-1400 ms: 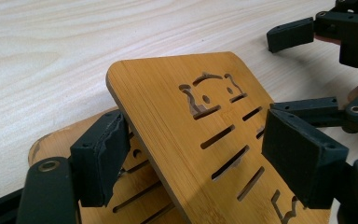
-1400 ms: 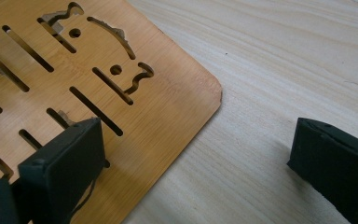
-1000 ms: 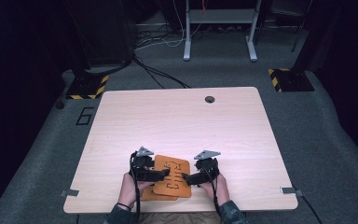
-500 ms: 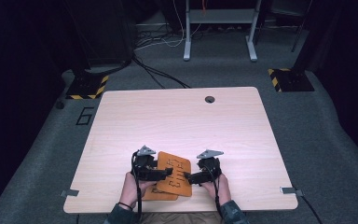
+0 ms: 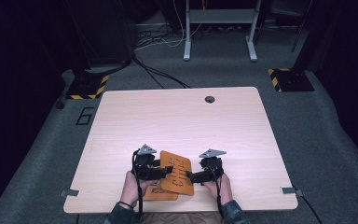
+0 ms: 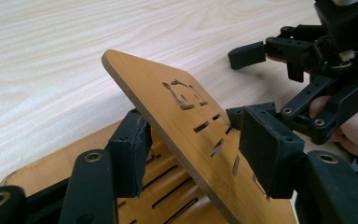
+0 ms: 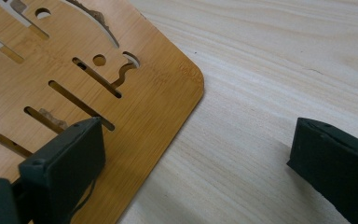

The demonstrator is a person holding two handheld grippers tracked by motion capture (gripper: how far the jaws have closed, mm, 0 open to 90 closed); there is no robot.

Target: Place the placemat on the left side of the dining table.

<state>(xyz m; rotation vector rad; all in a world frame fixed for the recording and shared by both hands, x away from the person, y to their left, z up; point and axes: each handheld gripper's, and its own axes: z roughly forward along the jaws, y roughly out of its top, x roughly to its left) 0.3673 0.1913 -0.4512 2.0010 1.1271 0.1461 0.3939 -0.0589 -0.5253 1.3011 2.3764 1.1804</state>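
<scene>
Board [image 6: 186, 121] stands tilted between the jaws of the left tool [image 6: 191, 154], which grip it, above a second board [image 5: 161, 192] lying flat near the table's [image 5: 177, 116] front edge. Right tool [image 7: 205, 163] is wide, one jaw over the tilted board's corner.

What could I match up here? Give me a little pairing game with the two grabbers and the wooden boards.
Things:
1. left gripper
2. right gripper
3. upper slotted bamboo board
4. lower slotted bamboo board

States:
A. lies flat on the table
B. jaws wide open, one over the board's edge
C. tilted up off the other board
D. jaws either side of the tilted board

Pairs: 1-D, 2-B, 3-C, 4-A
</scene>
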